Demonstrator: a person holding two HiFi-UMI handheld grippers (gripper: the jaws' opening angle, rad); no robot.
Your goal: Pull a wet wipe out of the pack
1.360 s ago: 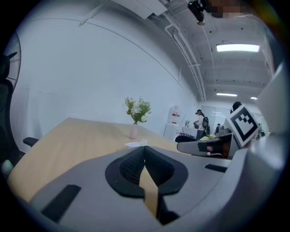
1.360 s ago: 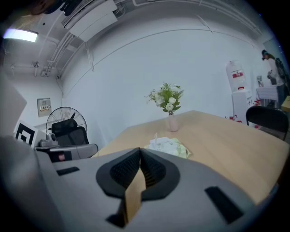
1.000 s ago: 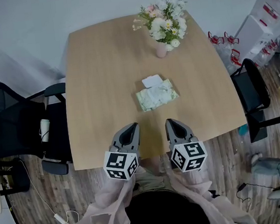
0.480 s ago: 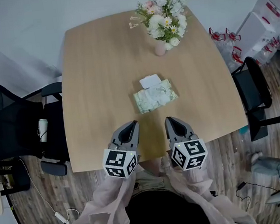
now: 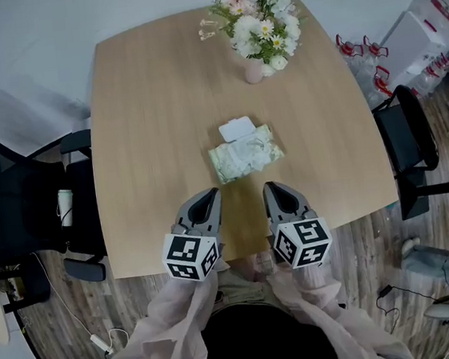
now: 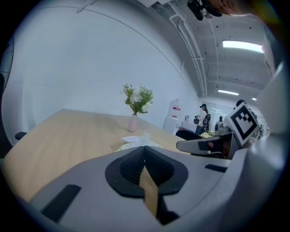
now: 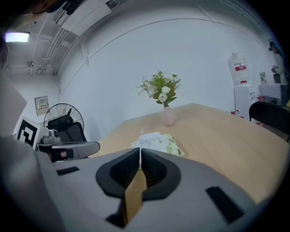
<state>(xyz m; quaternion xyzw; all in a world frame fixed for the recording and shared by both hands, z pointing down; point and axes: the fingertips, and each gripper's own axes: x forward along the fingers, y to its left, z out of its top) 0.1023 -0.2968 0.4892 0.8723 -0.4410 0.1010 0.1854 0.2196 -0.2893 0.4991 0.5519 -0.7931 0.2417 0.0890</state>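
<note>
While neither gripper touches it, pack: pale green soft plastic wet-wipe pack [image 5: 246, 156] lies flat mid-tabletop, well short of both tips.
Left gripper [image 5: 208, 194]: grey, two-jaw, jaws pressed together, nothing between; likely job is pinning the pack. If it skips that, the light pack probably lifts or slides with the pull.
Right gripper [image 5: 273, 187]: grey, jaws pressed together, empty. It must spread before reaching, else it just shoves the pack away.
Lid flap [image 5: 236, 128]: white, rounded, folded open on the far side; the opening is too small to read. Risk: pinching film or flap instead of a wet wipe, or dragging several out.
Tabletop [image 5: 148, 143]: light wood, smooth, so little to stop the pack skidding.
Vase [image 5: 254, 71]: small pink, with flowers, well beyond the pack; only an overshoot would tip it.
</note>
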